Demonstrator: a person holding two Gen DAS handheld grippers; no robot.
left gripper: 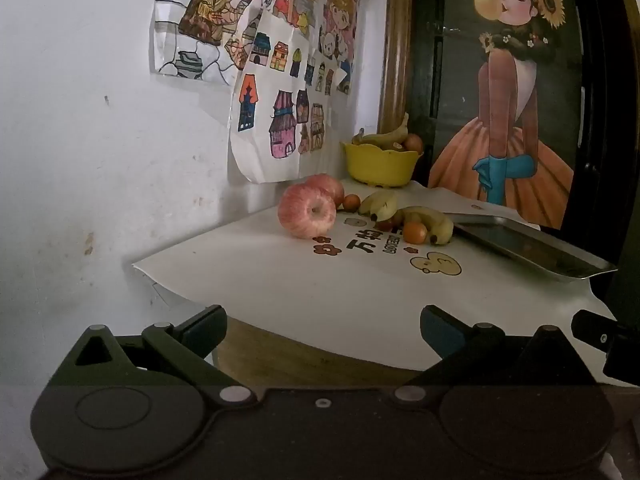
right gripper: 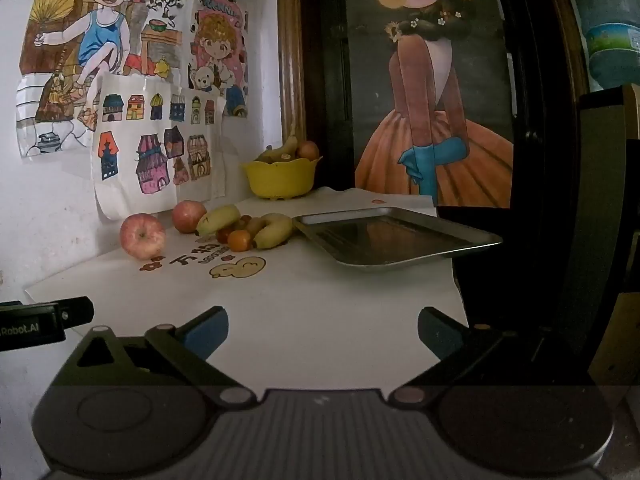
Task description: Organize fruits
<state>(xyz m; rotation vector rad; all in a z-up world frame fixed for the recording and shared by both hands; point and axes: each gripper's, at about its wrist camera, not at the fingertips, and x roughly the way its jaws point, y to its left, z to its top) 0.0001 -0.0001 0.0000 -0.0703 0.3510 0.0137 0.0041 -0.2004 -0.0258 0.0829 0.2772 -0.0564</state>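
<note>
Holding back: my left gripper [left gripper: 323,326] and right gripper [right gripper: 323,328] both gape wide, empty, above the near table edge.
Apple [left gripper: 307,215]: nearest fruit, eleven o'clock; I'd straddle its widest part.
Bananas [left gripper: 428,224]: twelve o'clock, small orange fruits wedged between, perhaps touching.
Tray [right gripper: 394,240]: one o'clock, empty.
Yellow bowl [right gripper: 280,178]: farthest, already holding fruit.
</note>
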